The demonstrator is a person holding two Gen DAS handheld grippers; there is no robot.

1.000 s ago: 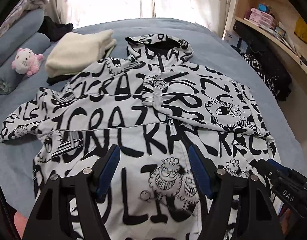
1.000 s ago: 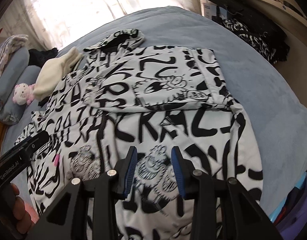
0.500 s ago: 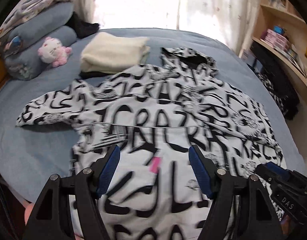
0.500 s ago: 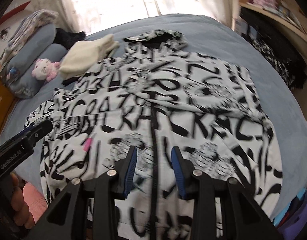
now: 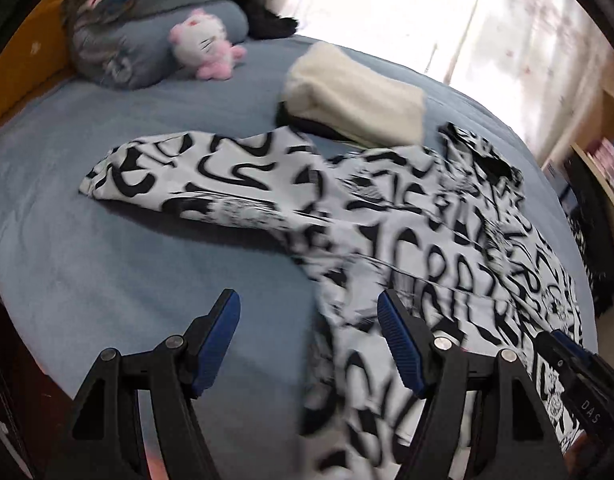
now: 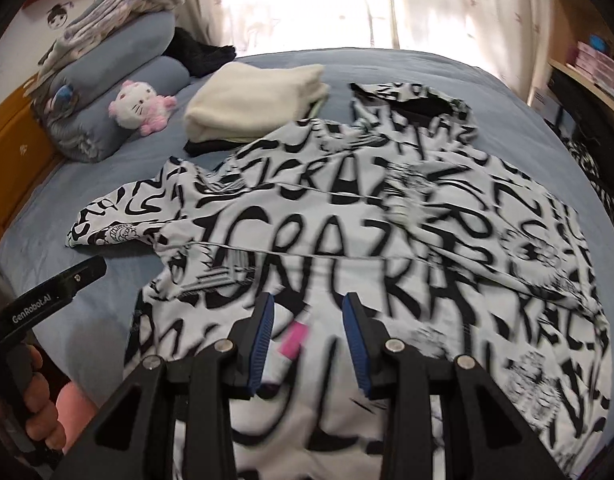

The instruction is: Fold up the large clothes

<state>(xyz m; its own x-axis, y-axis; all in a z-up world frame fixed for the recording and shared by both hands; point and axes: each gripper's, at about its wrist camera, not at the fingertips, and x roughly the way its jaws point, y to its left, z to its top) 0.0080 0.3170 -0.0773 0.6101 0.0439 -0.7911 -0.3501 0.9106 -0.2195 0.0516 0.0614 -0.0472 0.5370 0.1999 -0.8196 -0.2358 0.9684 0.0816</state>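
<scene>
Left wrist view: left gripper (image 5: 309, 344) jaws wide, nothing between the pads; bare blue bed (image 5: 119, 264) under its left finger. Hooded jacket (image 5: 447, 248), white with black lettering, lies flat from 3 to 5 o'clock, one sleeve reaching toward 10. Folded cream garment (image 5: 355, 96) at 12, plush toy (image 5: 205, 46) at 11.

Right wrist view: right gripper (image 6: 307, 344) jaws narrow, empty, above jacket hem. Left gripper's handle at 8.
</scene>
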